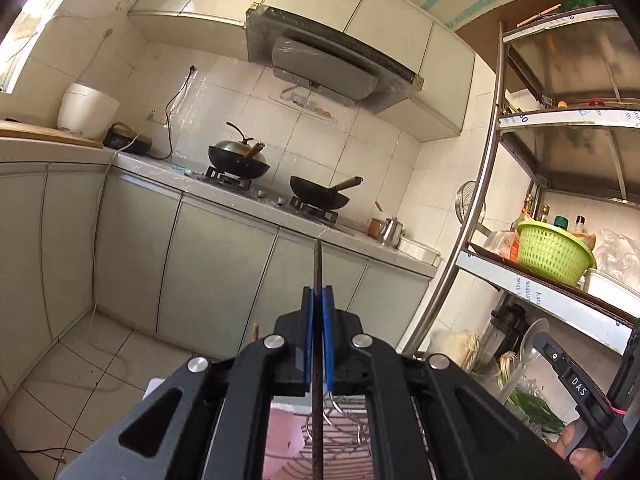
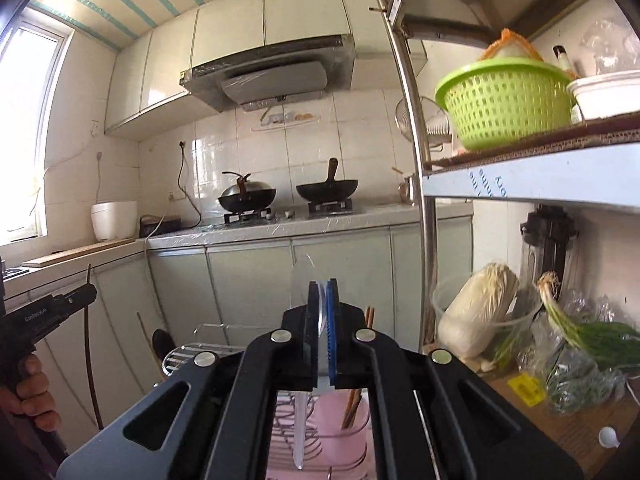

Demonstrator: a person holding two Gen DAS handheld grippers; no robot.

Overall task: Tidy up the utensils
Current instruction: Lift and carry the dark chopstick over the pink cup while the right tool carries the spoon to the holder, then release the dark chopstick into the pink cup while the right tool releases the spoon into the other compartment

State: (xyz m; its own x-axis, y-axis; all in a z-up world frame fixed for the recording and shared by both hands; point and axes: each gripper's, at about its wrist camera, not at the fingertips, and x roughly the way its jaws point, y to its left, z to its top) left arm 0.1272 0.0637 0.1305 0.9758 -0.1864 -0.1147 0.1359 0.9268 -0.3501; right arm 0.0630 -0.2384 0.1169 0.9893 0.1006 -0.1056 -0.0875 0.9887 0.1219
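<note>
My left gripper [image 1: 318,294] is shut on a thin dark chopstick [image 1: 317,420] that runs upright between the blue pads, its tip above the fingers. My right gripper [image 2: 322,288] is shut on a clear plastic spoon [image 2: 302,284], bowl up, its handle [image 2: 299,432] hanging below. Under both grippers stands a wire utensil rack [image 2: 188,356] with a pink holder [image 2: 336,412] holding wooden chopsticks [image 2: 352,404]. The rack also shows in the left wrist view [image 1: 340,440]. The right gripper with the spoon shows at the right of the left wrist view [image 1: 528,344]; the left gripper shows at the left of the right wrist view [image 2: 82,292].
A steel shelf unit [image 2: 416,160] stands on the right with a green basket [image 2: 504,100], cabbage [image 2: 480,312] and greens [image 2: 592,344]. Across the room is a counter [image 2: 320,220] with two woks [image 2: 326,190] and a white rice cooker [image 2: 114,220].
</note>
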